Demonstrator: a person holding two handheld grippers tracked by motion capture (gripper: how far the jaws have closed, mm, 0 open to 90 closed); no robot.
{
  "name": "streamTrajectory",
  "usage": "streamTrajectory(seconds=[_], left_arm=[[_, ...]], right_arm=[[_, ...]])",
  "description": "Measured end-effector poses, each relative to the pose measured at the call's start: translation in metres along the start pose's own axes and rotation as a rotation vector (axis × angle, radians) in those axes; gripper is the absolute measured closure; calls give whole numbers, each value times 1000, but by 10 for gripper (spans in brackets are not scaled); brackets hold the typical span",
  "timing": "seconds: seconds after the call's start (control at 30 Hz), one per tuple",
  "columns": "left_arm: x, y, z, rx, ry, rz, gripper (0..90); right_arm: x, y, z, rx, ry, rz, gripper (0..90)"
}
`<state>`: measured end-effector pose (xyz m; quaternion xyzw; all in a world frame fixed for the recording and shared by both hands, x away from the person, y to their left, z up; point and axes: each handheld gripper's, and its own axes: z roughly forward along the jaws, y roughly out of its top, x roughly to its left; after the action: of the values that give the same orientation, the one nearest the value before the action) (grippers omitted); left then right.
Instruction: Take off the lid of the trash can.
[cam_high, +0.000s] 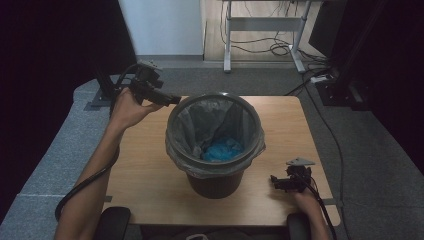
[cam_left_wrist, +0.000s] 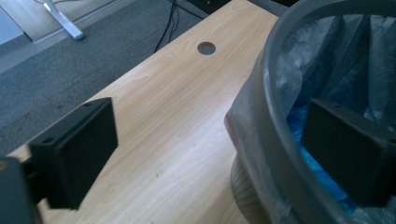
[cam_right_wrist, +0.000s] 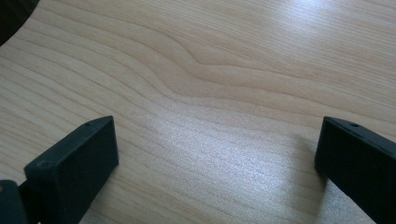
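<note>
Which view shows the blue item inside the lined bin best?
The high view: it looks down into the bin and shows the blue item on the liner's bottom. The left gripper view catches blue patches past the rim, partly behind a jaw. The right gripper view looks at the table.

No readable text, label, brand, number or sign appears in any view. The grey bin (cam_high: 215, 145) with its clear liner, the wooden table (cam_high: 145, 175), and the black jaws of the left gripper (cam_high: 167, 100) and right gripper (cam_high: 275, 181) all carry plain, unmarked surfaces.
</note>
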<state>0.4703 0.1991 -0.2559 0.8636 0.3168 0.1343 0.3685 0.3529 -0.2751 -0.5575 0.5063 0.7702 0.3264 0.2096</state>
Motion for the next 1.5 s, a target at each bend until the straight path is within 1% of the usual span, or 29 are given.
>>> streamTrajectory(seconds=[0.07,0.1,0.23,0.37,0.43,0.53,0.6,0.67,0.77,0.8,0.87,0.93,1.0,1.03,1.1,1.2,1.27,1.43,1.5], left_arm=[[-2,3,5,9,-12,8,151],[-3,4,8,16,-12,10,142],[-6,6,17,39,-17,27,172],[-7,8,22,53,-14,22,239],[-8,9,24,61,-35,21,322],[-10,10,27,76,-57,31,424],[-13,10,30,93,-59,46,466],[-16,11,32,100,-64,53,529],[-18,12,34,103,-67,53,585],[-19,12,34,102,-79,56,623],[-19,13,34,101,-101,48,702],[-20,14,34,107,-101,44,748],[-21,15,34,110,-98,42,760],[-22,16,34,113,-90,38,765],[-22,18,33,117,-95,21,770],[-20,20,29,104,-107,2,771],[-20,20,27,95,-113,-6,771],[-18,21,22,91,-113,-18,776],[-14,19,21,92,-125,-42,781]], right_arm=[[0,0,0,0,0,0,0],[0,0,0,0,0,0,0],[0,0,0,0,0,0,0],[0,0,0,0,0,0,0],[0,0,0,0,0,0,0],[0,0,0,0,0,0,0],[0,0,0,0,0,0,0],[0,0,0,0,0,0,0],[0,0,0,0,0,-1,0],[0,0,0,0,0,0,0],[0,0,0,0,0,0,0],[0,0,0,0,0,0,0],[0,0,0,0,0,0,0],[0,0,0,0,0,0,0],[0,0,0,0,0,0,0],[0,0,0,0,0,0,0],[0,0,0,0,0,0,0],[0,0,0,0,0,-1,0],[0,0,0,0,0,0,0]])
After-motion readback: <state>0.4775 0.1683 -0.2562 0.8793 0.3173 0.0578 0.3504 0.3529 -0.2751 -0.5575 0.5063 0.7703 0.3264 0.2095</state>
